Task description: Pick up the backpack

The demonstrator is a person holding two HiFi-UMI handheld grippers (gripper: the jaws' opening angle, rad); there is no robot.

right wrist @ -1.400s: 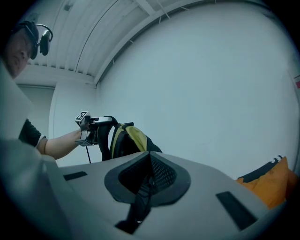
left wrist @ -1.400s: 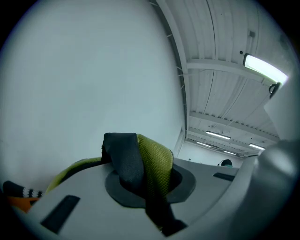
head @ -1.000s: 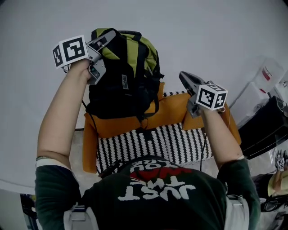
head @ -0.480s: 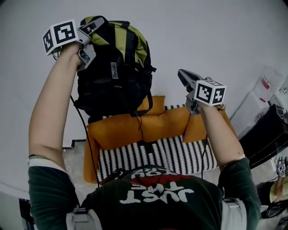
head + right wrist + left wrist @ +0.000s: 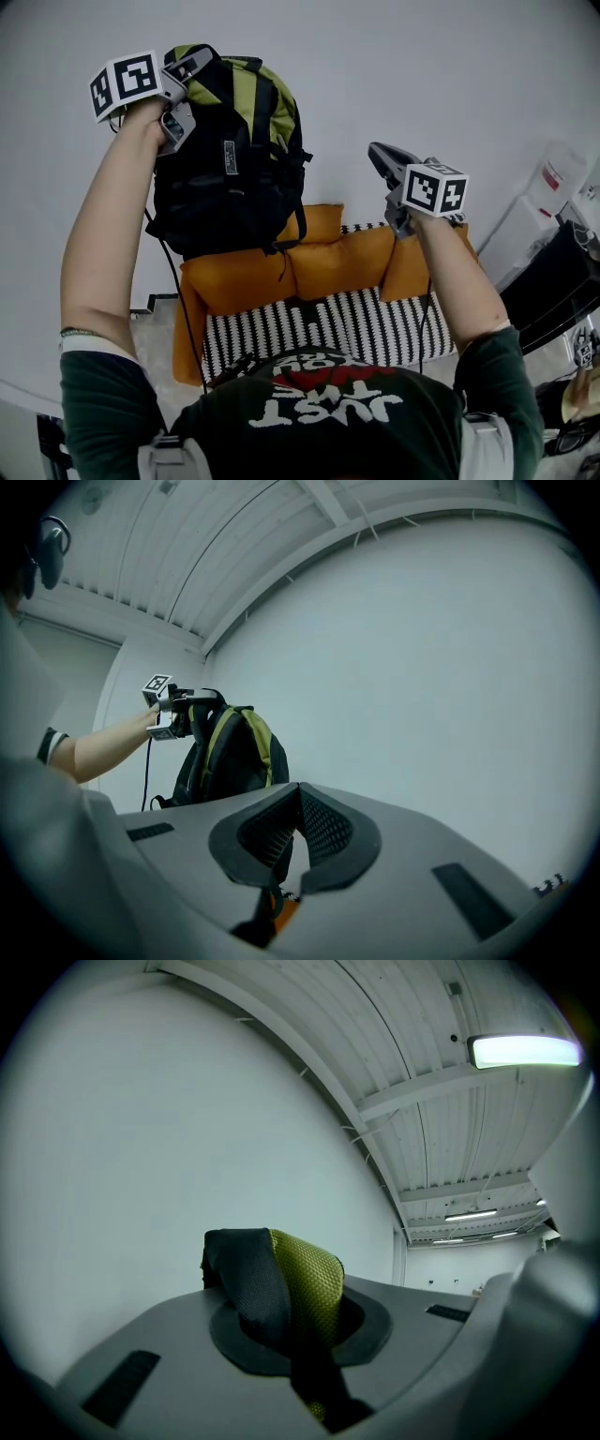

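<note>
A black and green backpack [image 5: 230, 159] hangs in the air in front of the white wall, clear of the sofa below it. My left gripper [image 5: 180, 73] is raised high at the upper left and is shut on the backpack's top strap [image 5: 281, 1283], whose black and green webbing sticks out between the jaws of the left gripper [image 5: 292, 1330]. The right gripper view shows the backpack [image 5: 230, 757] at the left, hanging from the left gripper [image 5: 183, 708]. My right gripper [image 5: 377, 157] stays off to the backpack's right, apart from it. In its own view the right gripper [image 5: 298, 829] is shut with nothing in it.
An orange sofa [image 5: 328, 262] with a black-and-white striped seat [image 5: 319, 319] stands under the backpack against the wall. Clear plastic bins [image 5: 553, 173] and a black case [image 5: 553, 272] stand at the right. A cable [image 5: 178, 281] hangs from the left gripper.
The left gripper has risen with the backpack, lifting it off the sofa's backrest; in the last half second it only swung slightly. The right gripper has barely moved.
</note>
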